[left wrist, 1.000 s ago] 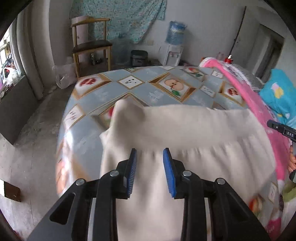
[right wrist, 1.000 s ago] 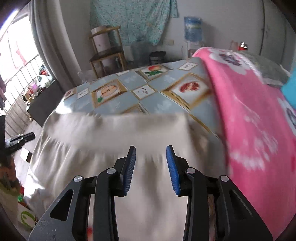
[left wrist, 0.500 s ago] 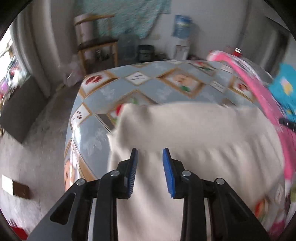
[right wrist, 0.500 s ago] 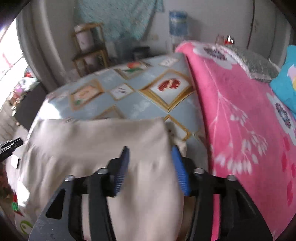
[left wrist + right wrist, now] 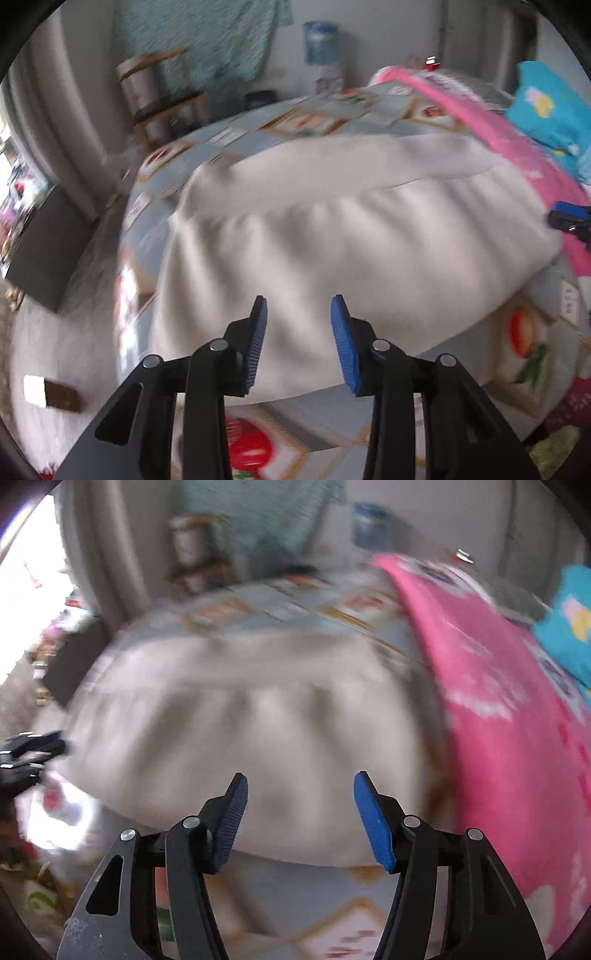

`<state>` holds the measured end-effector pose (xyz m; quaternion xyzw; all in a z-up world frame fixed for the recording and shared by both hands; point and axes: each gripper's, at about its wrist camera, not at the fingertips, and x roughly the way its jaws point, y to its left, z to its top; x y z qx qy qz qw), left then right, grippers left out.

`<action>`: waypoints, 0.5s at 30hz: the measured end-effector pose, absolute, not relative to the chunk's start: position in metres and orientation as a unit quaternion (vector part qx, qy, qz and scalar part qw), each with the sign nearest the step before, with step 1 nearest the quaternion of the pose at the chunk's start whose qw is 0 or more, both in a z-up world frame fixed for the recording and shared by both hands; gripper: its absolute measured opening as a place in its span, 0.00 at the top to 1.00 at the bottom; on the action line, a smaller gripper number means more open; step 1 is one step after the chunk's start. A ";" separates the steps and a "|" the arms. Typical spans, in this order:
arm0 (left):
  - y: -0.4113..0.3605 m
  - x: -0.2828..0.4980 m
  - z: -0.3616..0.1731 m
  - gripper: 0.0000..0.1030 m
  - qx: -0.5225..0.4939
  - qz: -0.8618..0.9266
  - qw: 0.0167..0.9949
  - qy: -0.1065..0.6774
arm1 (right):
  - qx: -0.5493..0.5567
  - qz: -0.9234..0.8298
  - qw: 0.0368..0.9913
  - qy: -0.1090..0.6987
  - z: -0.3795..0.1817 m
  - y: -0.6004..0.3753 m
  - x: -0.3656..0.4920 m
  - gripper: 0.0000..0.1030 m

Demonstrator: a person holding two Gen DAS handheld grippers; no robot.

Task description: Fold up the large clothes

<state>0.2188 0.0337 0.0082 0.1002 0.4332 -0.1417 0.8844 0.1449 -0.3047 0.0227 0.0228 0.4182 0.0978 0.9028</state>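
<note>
Nearest in both wrist views, both grippers hang empty just short of the near edge of the garment. Left gripper [image 5: 297, 332] has jaws apart, nothing between them; right gripper [image 5: 299, 812] has jaws wider apart, also empty. Neither touches cloth as far as the views show.

The cream garment [image 5: 332, 229] lies folded on the patterned bedspread [image 5: 535, 332], toward the near end of the bed. A seam or hem line [image 5: 369, 192] runs across it side to side, with soft gathers below it. Its long axis runs left to right across both views, roughly parallel to the near edge of the bed; the far edge faces the wall and the chair [image 5: 166, 103]. It cannot be told which end is the neck or waist.

Risks, as a judgement: both frames are motion blurred, so fast hand movement could make the next grab land on one layer only and pull the fold open. The left end of the garment [image 5: 173, 258] sits close to the side of the bed and may slide toward the floor if tugged. The right end lies against the pink blanket [image 5: 498, 701], so the right gripper might pinch blanket along with cloth. Uneven pulls by the two grippers would skew the fold.

Farther back: a blue cushion [image 5: 546, 107], a water bottle [image 5: 321, 40], and a hanging cloth on the wall
</note>
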 end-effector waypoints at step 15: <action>-0.008 0.213 -0.013 0.65 0.095 -0.150 0.879 0.442 | -0.060 0.155 0.895 0.414 -0.010 -0.207 0.149 0.54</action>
